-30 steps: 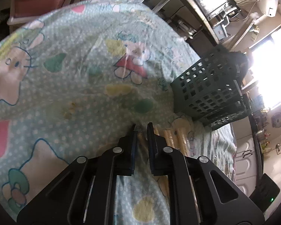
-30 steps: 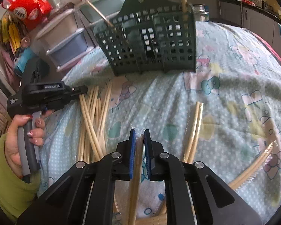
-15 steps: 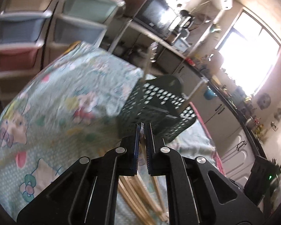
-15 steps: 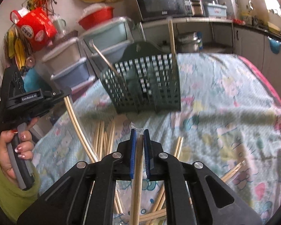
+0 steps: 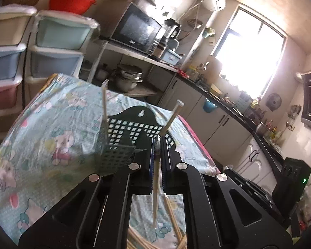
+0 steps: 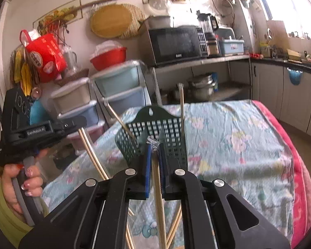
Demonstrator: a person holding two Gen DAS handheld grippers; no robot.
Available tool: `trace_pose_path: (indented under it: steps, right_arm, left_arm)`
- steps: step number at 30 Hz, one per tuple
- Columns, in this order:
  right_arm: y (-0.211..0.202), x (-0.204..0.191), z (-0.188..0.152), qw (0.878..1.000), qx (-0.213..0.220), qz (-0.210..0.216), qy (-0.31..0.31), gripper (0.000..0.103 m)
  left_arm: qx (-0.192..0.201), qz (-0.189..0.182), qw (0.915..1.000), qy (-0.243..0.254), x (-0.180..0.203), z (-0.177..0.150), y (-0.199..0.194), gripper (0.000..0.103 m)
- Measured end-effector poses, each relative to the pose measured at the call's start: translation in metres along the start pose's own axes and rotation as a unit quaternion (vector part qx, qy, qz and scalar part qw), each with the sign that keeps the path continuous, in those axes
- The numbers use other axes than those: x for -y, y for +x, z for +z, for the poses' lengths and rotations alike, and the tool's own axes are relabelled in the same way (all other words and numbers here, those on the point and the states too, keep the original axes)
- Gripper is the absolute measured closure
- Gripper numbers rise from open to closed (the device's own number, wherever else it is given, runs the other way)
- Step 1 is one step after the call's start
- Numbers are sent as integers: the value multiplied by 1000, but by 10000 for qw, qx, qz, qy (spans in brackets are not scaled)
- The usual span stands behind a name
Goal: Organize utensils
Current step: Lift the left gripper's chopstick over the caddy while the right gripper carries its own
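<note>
A dark green perforated utensil basket (image 5: 122,143) (image 6: 155,137) stands on the patterned tablecloth with a few wrapped chopstick pairs upright in it (image 5: 104,112) (image 6: 181,103). My left gripper (image 5: 158,143) is shut on a wrapped chopstick pair (image 5: 156,199), lifted in front of the basket. My right gripper (image 6: 153,147) is shut on another wrapped chopstick pair (image 6: 159,203), raised just before the basket. In the right wrist view the left gripper body (image 6: 35,132) shows at left with its chopsticks (image 6: 91,155) hanging down.
Several loose chopsticks (image 5: 176,228) (image 6: 174,226) lie on the tablecloth (image 5: 41,145) below the grippers. Plastic drawer units (image 6: 114,91) stand behind the table. A microwave (image 6: 174,43) sits on a shelf. Kitchen cabinets (image 6: 290,91) line the right.
Both grippers have lifted from the table with their chopstick pairs and now point level toward the basket, closer to it.
</note>
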State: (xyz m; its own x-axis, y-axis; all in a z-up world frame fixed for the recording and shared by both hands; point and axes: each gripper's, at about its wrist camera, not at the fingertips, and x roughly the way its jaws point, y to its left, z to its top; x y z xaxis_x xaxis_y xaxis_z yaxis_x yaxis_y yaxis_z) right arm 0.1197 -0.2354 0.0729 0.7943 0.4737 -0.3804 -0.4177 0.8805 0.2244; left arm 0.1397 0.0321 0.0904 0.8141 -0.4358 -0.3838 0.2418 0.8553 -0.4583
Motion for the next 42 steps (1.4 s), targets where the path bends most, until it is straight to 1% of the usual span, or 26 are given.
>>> trace_pose_path:
  steps: [5, 10, 15, 20, 28, 33, 42]
  right_arm:
    - [-5, 3, 14, 9996, 276, -50, 24, 96]
    - [-8, 5, 24, 9990, 441, -99, 27, 96]
    - [-9, 4, 34, 9983, 577, -100, 0, 96]
    - [-9, 2, 46, 9973, 730, -104, -59, 96]
    - [-3, 0, 66, 9963, 838, -131, -153, 96]
    - [1, 0, 79, 9953, 936, -151, -201, 96]
    - [8, -3, 112, 9927, 1144, -174, -328, 96]
  left_arm:
    - [54, -130, 9998, 124, 11, 8, 2, 100]
    - [178, -178, 9992, 302, 24, 21, 3, 100]
    - [418, -71, 9974, 578, 36, 35, 2, 100]
    - [568, -17, 9958, 715, 43, 49, 3, 100]
    - [853, 100, 9914, 990, 59, 79, 2, 100]
    - [960, 157, 9898, 1038, 63, 95, 6, 100]
    - [1121, 394, 9869, 1092, 62, 116, 17, 100]
